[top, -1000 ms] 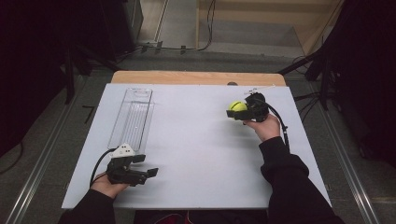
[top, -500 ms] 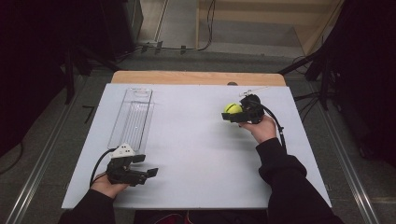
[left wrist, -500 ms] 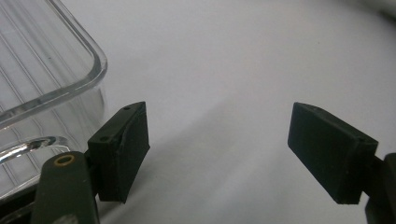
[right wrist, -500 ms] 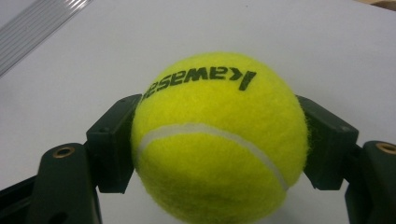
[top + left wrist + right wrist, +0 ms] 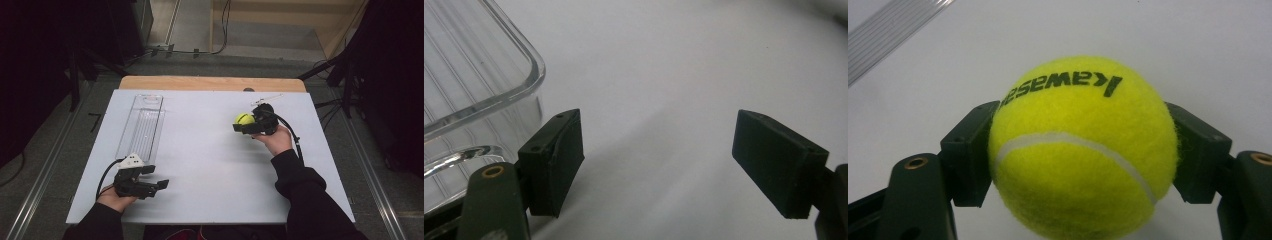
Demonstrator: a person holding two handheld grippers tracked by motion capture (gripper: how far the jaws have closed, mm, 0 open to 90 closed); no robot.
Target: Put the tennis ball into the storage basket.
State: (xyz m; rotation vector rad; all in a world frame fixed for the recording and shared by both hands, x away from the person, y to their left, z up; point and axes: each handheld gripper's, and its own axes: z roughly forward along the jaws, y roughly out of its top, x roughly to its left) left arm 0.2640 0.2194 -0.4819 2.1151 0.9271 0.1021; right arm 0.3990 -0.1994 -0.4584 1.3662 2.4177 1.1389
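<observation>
A yellow-green tennis ball (image 5: pixel 244 119) (image 5: pixel 1080 150) with black lettering is held between the jaws of my right gripper (image 5: pixel 242 123) (image 5: pixel 1080 152), at the right middle of the white table (image 5: pixel 210 165). My left gripper (image 5: pixel 159 178) (image 5: pixel 656 167) rests near the front left of the table, jaws wide apart with nothing between them. A clear plastic tray (image 5: pixel 142 126) (image 5: pixel 469 70) lies lengthwise at the left, its near corner just beside the left gripper's left jaw.
A thin white stick-like item (image 5: pixel 266 99) lies near the table's far right. A wooden strip (image 5: pixel 210 83) runs along the far edge. Black cables (image 5: pixel 296 142) trail from the grippers. Dark equipment stands around the table.
My right gripper, with the tennis ball in it, has shifted slightly left and toward me. The left gripper has stayed in place.
</observation>
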